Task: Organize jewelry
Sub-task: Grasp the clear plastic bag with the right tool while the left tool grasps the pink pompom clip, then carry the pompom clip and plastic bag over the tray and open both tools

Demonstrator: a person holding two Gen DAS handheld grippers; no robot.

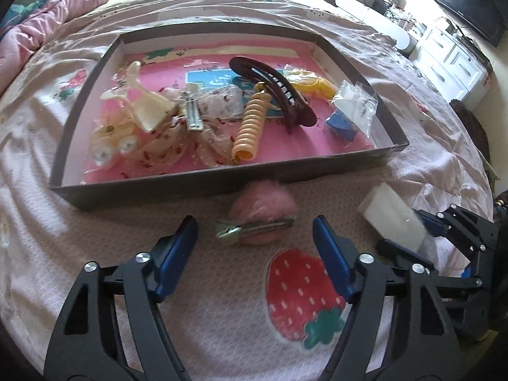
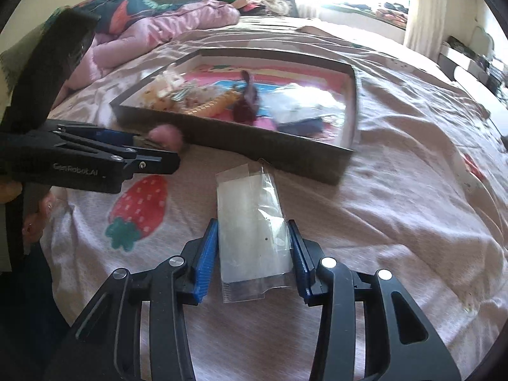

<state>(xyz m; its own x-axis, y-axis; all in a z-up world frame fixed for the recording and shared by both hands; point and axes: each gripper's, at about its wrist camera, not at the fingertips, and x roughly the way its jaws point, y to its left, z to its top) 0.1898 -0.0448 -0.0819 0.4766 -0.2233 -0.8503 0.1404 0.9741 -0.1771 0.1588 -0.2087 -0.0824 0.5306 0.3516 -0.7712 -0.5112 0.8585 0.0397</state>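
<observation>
A pink fluffy pom-pom hair clip [image 1: 263, 209] with a metal clasp lies on the bedsheet just in front of the shallow dark-walled box [image 1: 222, 187]. My left gripper [image 1: 254, 225] is open, its blue pads standing either side of the clip without touching it. In the right wrist view, my right gripper [image 2: 251, 235] is shut on a clear plastic packet [image 2: 250, 209] holding a white card, which rests on the sheet. The same view shows the left gripper [image 2: 158, 152] beside the pom-pom [image 2: 166, 136] at the box wall [image 2: 254, 139].
Inside the box lie a brown claw clip [image 1: 276, 89], an orange spiral hair tie [image 1: 250, 127], a cream claw clip [image 1: 139, 108], a yellow piece [image 1: 314, 85] and a bagged blue item [image 1: 343, 123]. A strawberry print [image 1: 301, 289] marks the sheet; a pink quilt [image 1: 47, 22] lies far left.
</observation>
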